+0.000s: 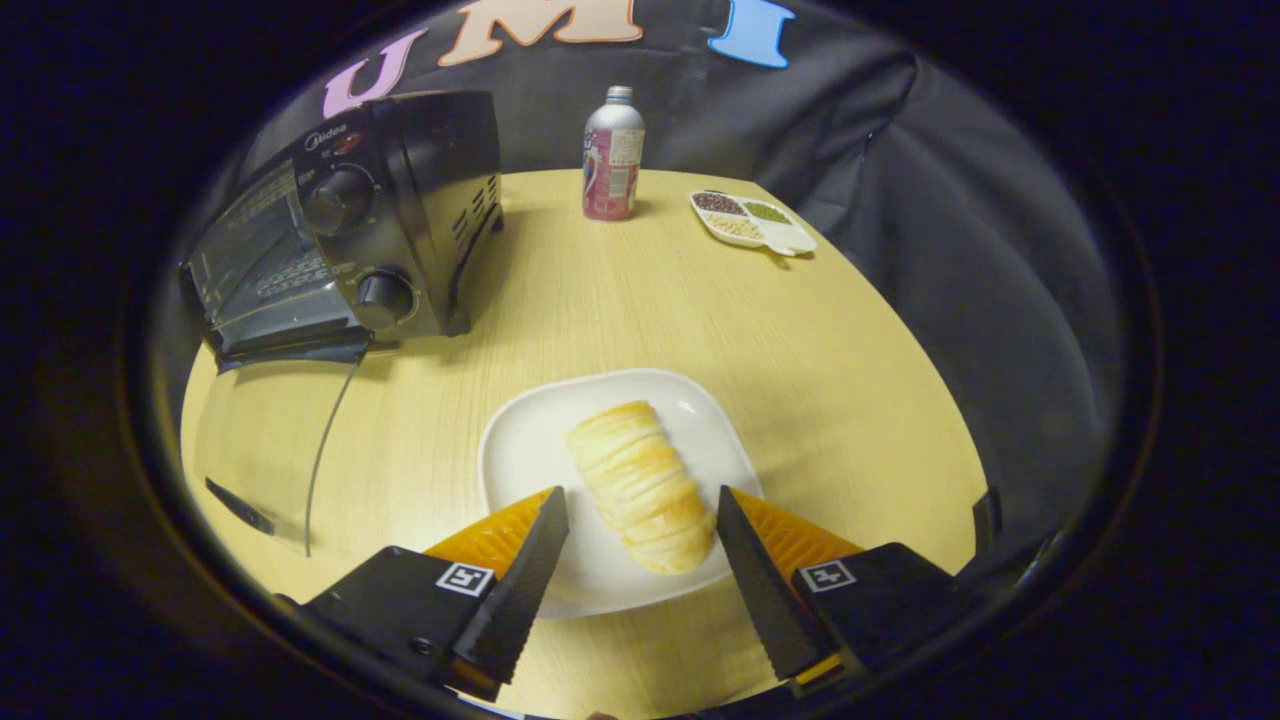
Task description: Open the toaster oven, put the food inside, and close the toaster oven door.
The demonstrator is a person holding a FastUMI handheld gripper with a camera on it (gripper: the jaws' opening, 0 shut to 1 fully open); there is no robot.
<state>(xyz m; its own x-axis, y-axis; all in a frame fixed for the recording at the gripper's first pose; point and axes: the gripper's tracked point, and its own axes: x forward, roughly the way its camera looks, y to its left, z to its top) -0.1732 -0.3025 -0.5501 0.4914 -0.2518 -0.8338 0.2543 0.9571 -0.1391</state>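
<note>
I have the gripper [642, 515] spread wide, its serrated, wedge-shaped fingers flanking the near end of the bread roll [643, 485] without gripping it. The roll is long, ridged and glossy, lying on a smooth white rounded-square plate [520, 450] on the pale woodgrain table [850, 400]. Ahead and to the left stands the boxy black toaster oven [350, 225], its clear glass door [265, 440] folded down flat. Far beyond the fingers I see a metal bottle [612, 152] and a divided dish [752, 221] of grains.
</note>
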